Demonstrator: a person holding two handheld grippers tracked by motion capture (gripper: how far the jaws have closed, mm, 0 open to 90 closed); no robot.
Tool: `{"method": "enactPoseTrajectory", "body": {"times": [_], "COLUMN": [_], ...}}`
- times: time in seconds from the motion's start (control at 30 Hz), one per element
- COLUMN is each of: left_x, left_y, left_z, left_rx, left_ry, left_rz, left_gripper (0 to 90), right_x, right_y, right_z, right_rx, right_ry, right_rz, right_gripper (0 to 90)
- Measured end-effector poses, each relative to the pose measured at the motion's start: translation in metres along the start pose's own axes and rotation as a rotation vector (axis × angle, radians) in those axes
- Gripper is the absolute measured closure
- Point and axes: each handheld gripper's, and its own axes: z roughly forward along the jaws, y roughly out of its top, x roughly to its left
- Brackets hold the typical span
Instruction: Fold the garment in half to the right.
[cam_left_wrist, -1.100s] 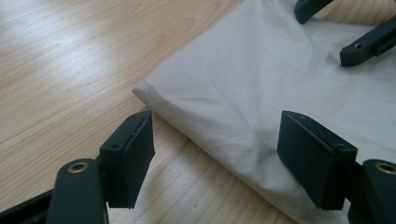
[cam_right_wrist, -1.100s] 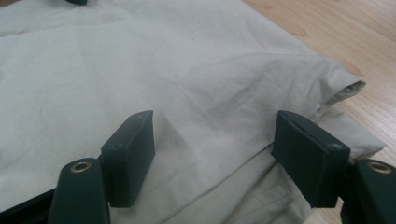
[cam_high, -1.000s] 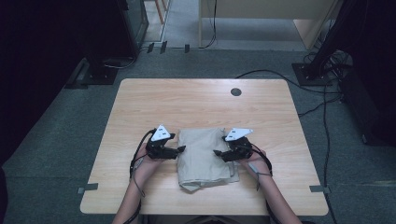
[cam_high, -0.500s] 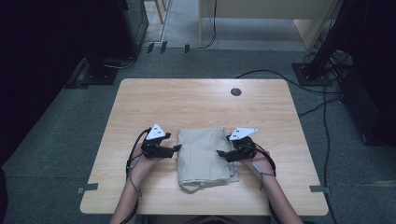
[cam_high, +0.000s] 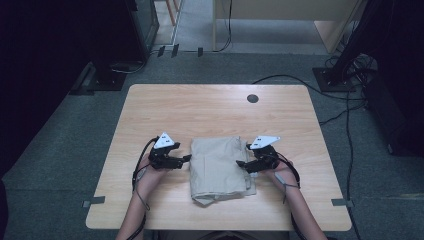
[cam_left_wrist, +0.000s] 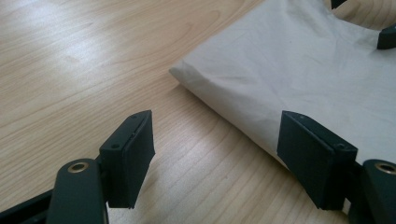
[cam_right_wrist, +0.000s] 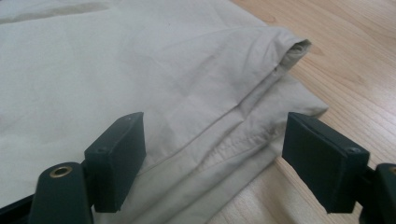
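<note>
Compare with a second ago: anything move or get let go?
Little changed. The right tongs have just been opening; their jaws now stand apart over the right edge of the folded beige cloth, pressing on nothing. The left tongs stayed open beside the cloth's left edge, both hands kept roughly their places, and the cloth lies folded as before on the table.

Folded cloth (cam_right_wrist: 154, 79) runs past the frame's edges.
</note>
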Motion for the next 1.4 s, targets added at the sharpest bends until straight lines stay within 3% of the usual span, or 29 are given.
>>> {"method": "enactPoseTrajectory", "body": {"times": [0.23, 0.77, 1.4], "left_x": [0.000, 0.006, 0.013], "left_y": [-0.001, -0.005, -0.007], "left_z": [0.001, -0.001, -0.005], "left_rx": [0.030, 0.043, 0.071], "left_ry": [0.008, 0.026, 0.050], "left_rz": [0.014, -0.006, -0.021], "left_gripper": [27.6, 27.5, 27.6], "right_x": [-0.005, -0.017, -0.027], "right_y": [-0.004, -0.010, -0.016], "right_z": [-0.005, -0.015, -0.025], "right_rx": [-0.001, 0.002, 0.013], "right_ry": [-0.003, -0.030, -0.060], "right_rz": [0.021, 0.049, 0.051], "right_gripper": [20.7, 20.0, 19.8]}}
